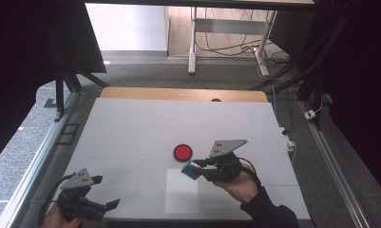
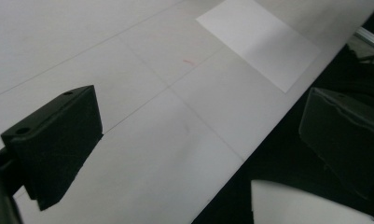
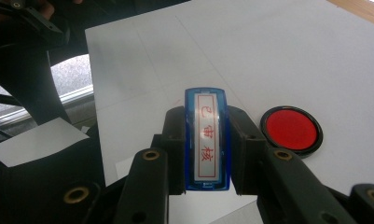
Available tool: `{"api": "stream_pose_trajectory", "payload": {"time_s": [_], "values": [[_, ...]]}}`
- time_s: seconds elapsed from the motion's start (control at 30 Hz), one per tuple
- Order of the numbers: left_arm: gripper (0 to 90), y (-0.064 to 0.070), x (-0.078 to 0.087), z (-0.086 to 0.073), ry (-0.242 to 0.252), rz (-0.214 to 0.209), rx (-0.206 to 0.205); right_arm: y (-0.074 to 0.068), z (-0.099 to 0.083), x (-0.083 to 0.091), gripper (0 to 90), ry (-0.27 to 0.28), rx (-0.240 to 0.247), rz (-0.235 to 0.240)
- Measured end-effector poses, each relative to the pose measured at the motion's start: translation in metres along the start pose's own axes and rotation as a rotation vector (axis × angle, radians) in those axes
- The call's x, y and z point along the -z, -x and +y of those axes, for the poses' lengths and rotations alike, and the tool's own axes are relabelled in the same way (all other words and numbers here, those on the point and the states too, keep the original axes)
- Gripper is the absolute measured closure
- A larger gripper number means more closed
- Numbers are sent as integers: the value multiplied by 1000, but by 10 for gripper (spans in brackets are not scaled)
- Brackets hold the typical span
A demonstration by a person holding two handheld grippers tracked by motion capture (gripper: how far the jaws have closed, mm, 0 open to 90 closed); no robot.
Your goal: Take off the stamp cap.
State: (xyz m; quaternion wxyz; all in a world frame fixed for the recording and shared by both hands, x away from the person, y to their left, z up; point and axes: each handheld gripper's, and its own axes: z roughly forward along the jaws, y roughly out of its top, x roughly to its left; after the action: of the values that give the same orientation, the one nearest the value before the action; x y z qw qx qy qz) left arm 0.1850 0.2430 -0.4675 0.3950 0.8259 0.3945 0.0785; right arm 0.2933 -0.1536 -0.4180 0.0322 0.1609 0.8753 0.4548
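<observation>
**High view: blue stamp gripped over white sheet, red ink pad beside it**

High view, lower centre of frame: right gripper [image 1: 201,167], held in a hand [image 1: 240,185], clamped on a small blue stamp [image 1: 191,169]. Stamp lifted just above the top edge of one white paper sheet [image 1: 181,192] lying flat on the white table [image 1: 131,123]. Just up and left of the stamp, one round red ink pad [image 1: 182,152] in a black rim, uncovered, apart from the stamp.

Right gripper view, centre of frame: both black jaws pressed flat against the long sides of the stamp [image 3: 206,140], its label with red characters facing the camera. Ink pad [image 3: 291,129] at right of frame, near but not touching.

High view, lower left corner: left gripper [image 1: 109,192] resting at the table's near edge, well apart from the sheet. Left gripper view: jaws spread wide, nothing between them, paper sheet [image 2: 259,39] at upper right.

Step judged in hand: carrying the stamp, either toward the pad for inking or toward the sheet for pressing; cannot tell which. Next move likely needing a level stamp face and a straight downward press.

Count: one stamp, one ink pad, one sheet, two grippers.
</observation>
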Motion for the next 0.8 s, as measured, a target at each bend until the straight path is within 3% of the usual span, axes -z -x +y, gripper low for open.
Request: {"api": "stream_pose_trajectory", "payload": {"time_s": [0.1, 0.3, 0.4, 0.5, 0.8], "values": [[0, -4, -8, 4, -8, -23, -7, 0, 1, 1, 712, 5, 3, 4], [0, -10, -17, 17, 29, -52, -43, -1, 2, 2, 712, 11, 6, 12], [0, -10, -23, 23, 25, -61, -66, -2, 2, 2, 712, 11, 9, 13], [0, -9, -34, 34, 26, -102, -93, -2, 3, 3, 712, 14, 17, 18], [0, -4, -48, 53, 48, -165, -144, -2, 4, 6, 712, 25, 22, 28]]}}
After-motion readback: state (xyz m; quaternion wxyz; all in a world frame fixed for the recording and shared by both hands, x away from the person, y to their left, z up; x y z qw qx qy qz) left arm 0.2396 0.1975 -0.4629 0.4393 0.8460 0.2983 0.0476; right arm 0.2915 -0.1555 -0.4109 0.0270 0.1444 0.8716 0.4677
